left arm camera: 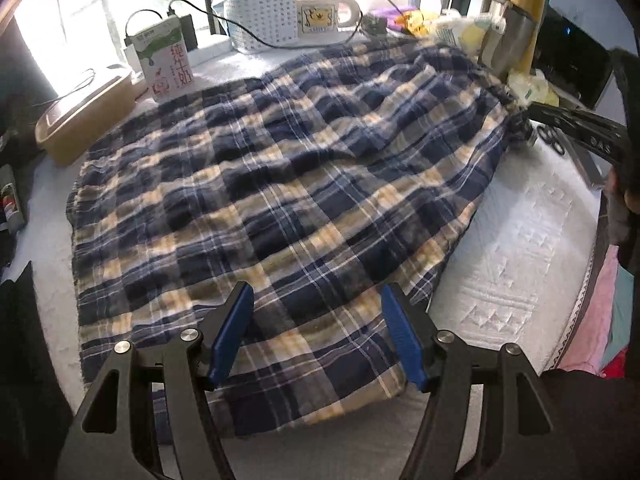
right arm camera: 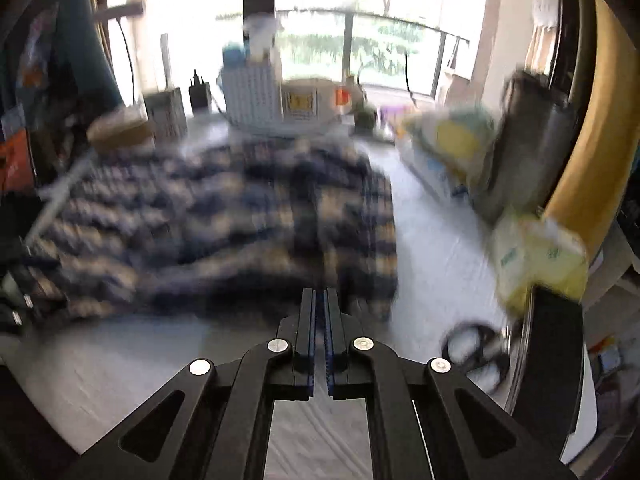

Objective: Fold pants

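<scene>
The blue, white and tan plaid pants (left arm camera: 260,208) lie spread over the white quilted table (left arm camera: 516,240), with a folded edge near the front. My left gripper (left arm camera: 316,332) is open, its blue pads above the near edge of the pants. In the right wrist view, which is blurred, my right gripper (right arm camera: 321,304) is shut with its tip at the near right corner of the pants (right arm camera: 224,232). I cannot tell if cloth is pinched. The right gripper also shows in the left wrist view (left arm camera: 524,120) at the pants' far right edge.
A milk carton (left arm camera: 164,60), a tan box (left arm camera: 84,116), a white perforated basket (left arm camera: 262,12) and cables stand along the back by the window. Yellow packets (left arm camera: 536,88) and a metal flask (left arm camera: 508,32) stand at the right. Scissors (right arm camera: 476,352) lie near the right gripper.
</scene>
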### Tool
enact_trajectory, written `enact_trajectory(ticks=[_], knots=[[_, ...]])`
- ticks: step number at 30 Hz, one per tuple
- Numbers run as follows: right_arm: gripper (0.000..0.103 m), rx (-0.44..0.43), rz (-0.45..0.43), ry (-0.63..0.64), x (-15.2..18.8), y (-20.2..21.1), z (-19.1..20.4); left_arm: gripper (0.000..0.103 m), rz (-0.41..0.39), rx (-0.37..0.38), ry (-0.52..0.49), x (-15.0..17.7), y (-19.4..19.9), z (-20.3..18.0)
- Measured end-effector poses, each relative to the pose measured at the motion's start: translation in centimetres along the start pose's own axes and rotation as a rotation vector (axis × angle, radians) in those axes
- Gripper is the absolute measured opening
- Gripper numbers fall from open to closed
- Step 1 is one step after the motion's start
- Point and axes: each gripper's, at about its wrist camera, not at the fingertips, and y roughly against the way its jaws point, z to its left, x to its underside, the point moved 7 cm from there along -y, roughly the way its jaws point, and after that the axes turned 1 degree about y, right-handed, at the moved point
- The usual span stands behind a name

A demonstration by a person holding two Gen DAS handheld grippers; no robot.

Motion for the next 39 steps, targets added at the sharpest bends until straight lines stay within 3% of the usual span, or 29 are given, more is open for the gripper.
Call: enact_trajectory(ticks=[6,13,22,25,29,30,32,33,39], knots=[[0.004,-0.068,0.025,0.030,-2.5,-3.4,4.1,0.066,-0.066,-0.026,0.044,-0.7,1.5,1.8],[0.004,-0.070,0.155,0.014,0.0,-7.0,4.9,0.066,-0.037,-0.066,0.099,0.6,0.7,4.9],[0.004,-0.052,0.159,0.026,1.5,-5.6,4.7,0.066,-0.036,-0.087,0.110,3.8,1.1,6.7],[0.004,-0.034,0.164,0.036,1.4,-5.1,4.9,0.066,-0.044,-0.097,0.143,3.9,1.8,8.0],[0.005,-0.034,0.101,0.007,0.0,-3.5,4.9,0.066,-0.079,-0.131,0.171,3.0,2.8,10.8],[0.012,-0.023,0.087,0.004,-0.3,-3.2,4.8,0.066,-0.087,-0.138,0.177,2.7,2.9,11.6],[0.053,-0.008,0.071,-0.011,-0.7,-3.0,4.5,0.066,-0.109,-0.139,0.185,1.9,2.8,13.3],[0.082,-0.006,0.061,-0.022,-0.8,-2.8,4.4,0.066,-0.112,-0.141,0.190,1.6,2.6,14.0],[0.084,0.017,0.043,-0.079,-0.8,-2.2,3.1,0.062,-0.157,-0.132,0.200,-1.4,1.6,17.1]])
